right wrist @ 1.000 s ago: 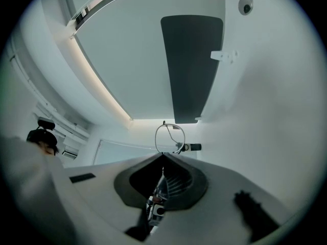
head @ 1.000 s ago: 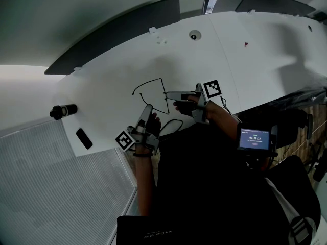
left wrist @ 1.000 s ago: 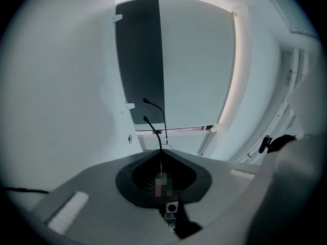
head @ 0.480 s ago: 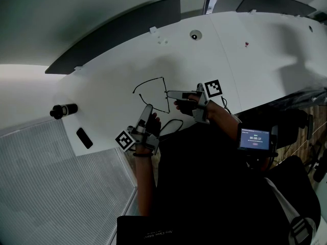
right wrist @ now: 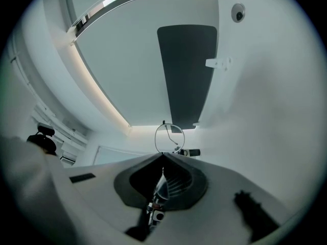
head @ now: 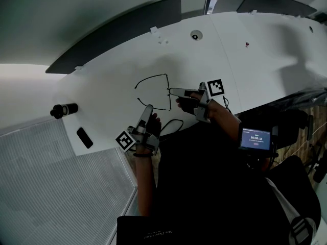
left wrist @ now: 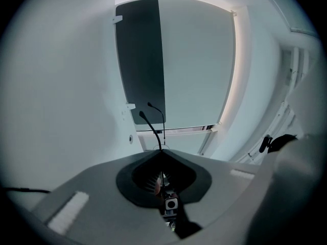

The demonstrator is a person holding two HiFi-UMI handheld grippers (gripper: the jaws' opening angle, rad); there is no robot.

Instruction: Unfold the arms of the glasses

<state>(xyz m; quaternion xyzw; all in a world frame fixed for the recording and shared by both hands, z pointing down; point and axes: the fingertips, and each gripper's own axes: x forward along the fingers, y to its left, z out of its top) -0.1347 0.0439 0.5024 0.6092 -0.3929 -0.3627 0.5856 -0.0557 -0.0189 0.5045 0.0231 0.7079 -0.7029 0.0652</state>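
Glasses (head: pixel 169 100) with a thin black wire frame sit over the white table (head: pixel 255 50), held between the two grippers just in front of the person. From the head view they show as a bare outline: one arm runs along the far side and ends in a short downward hook, the front drops from it at a corner, and a second arm runs back from the lower corner toward the left. Both arms stand out from the front, so the outline is open on its left side. No lens tint can be made out.

The left gripper (head: pixel 149 107) comes up from below, and its tips meet the nearer arm. In the left gripper view its jaws are pressed together (left wrist: pixel 161 152), and two thin black stems of the glasses (left wrist: pixel 152 129) rise from the tips and end in small bends. The right gripper (head: pixel 171 91) reaches in from the right and meets the front about midway. In the right gripper view its jaws are likewise closed (right wrist: pixel 163 154), with a round wire rim and a slanting arm (right wrist: pixel 171 135) just past the tips.

A black cylinder (head: pixel 64 109) and a flat black object (head: pixel 84 138) lie well off to the left. A black cable (head: pixel 173 124) loops at the table's near edge.
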